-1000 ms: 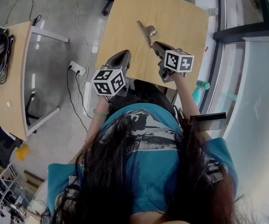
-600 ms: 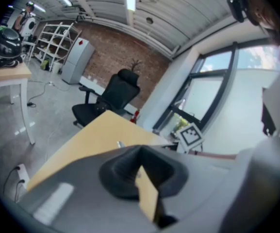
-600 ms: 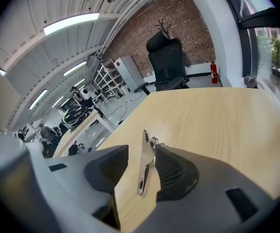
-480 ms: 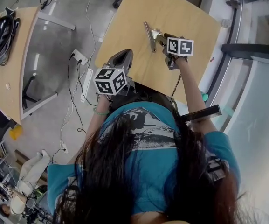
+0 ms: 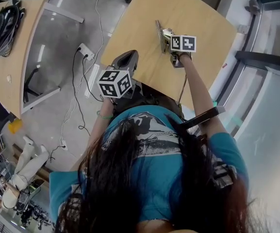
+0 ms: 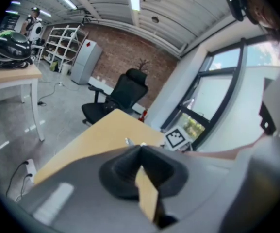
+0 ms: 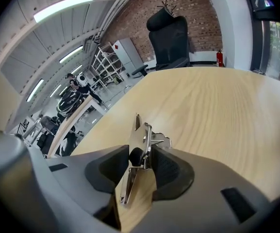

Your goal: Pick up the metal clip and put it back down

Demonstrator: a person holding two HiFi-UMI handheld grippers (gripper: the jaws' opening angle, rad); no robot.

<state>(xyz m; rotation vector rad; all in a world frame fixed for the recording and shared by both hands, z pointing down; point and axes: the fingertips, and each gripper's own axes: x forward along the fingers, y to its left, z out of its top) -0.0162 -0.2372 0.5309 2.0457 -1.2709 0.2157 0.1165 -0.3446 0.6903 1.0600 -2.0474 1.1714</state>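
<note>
The metal clip [image 5: 159, 32] lies on the wooden table [image 5: 193, 13], toward its far middle. My right gripper [image 5: 168, 41] has reached out to it. In the right gripper view the clip [image 7: 140, 144] stands on edge between the two dark pads, its handles pointing away. A little gap shows at the left pad [image 7: 111, 165], so my right gripper [image 7: 142, 158] is open around the clip. My left gripper [image 5: 126, 58] hovers over the table's near edge, well short of the clip. In the left gripper view my left gripper [image 6: 140, 148] has its tips together and holds nothing.
A second table [image 5: 4, 76] with a black helmet [image 5: 1, 23] stands at the left. A power strip [image 5: 85, 51] and cables lie on the floor between the tables. A black office chair [image 7: 171, 35] stands beyond the far edge. Window frames run along the right.
My right gripper has moved forward from beside the clip and now stands with its jaws apart on either side of it. The left gripper has stayed put.
</note>
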